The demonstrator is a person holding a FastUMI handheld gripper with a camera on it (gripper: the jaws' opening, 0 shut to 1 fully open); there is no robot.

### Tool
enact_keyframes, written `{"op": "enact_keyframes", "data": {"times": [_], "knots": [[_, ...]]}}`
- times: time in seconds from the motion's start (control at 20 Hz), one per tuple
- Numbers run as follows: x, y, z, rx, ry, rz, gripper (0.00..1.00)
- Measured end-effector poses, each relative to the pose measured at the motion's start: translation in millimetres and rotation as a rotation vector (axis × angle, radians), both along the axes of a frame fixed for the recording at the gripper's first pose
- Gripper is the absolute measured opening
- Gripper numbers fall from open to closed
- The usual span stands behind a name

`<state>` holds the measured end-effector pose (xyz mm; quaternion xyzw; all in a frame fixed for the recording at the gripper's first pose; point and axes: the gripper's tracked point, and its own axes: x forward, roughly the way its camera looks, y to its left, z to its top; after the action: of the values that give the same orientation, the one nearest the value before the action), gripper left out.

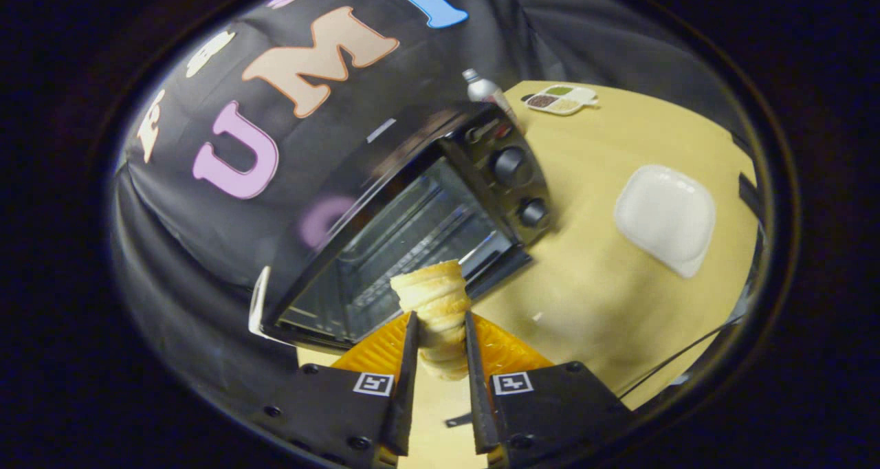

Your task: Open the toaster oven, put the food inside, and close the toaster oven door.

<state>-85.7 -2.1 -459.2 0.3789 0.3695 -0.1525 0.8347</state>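
Observation:
A pale, ridged pastry roll [434, 297] stands up between my two fingers, and my gripper [440, 321] is shut on it. Just beyond the pastry is the black toaster oven [412, 214], seen tilted. Its door looks open: the wire rack [405, 242] and the inside walls show plainly. The oven's control panel with two round knobs [512, 166] lies on the side toward the plate. The pastry's top sits in front of the oven's opening, outside it.
A white square plate [665, 218] lies on the tan table [591, 283] beyond the oven's knob side. Farther off are a small divided dish with coloured fillings [560, 99] and a metal bottle [481, 87] behind the oven. A dark cable [680, 359] runs along the table's edge.

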Motion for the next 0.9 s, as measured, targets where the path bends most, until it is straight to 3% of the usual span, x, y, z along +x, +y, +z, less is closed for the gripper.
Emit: {"op": "enact_keyframes", "data": {"times": [0.3,0.6,0.9], "knots": [[45,40,-12,0.129,-0.071,-0.128,0.38],[77,49,-24,0.142,-0.121,-0.148,0.38],[82,46,-29,0.125,-0.131,-0.165,0.64]]}}
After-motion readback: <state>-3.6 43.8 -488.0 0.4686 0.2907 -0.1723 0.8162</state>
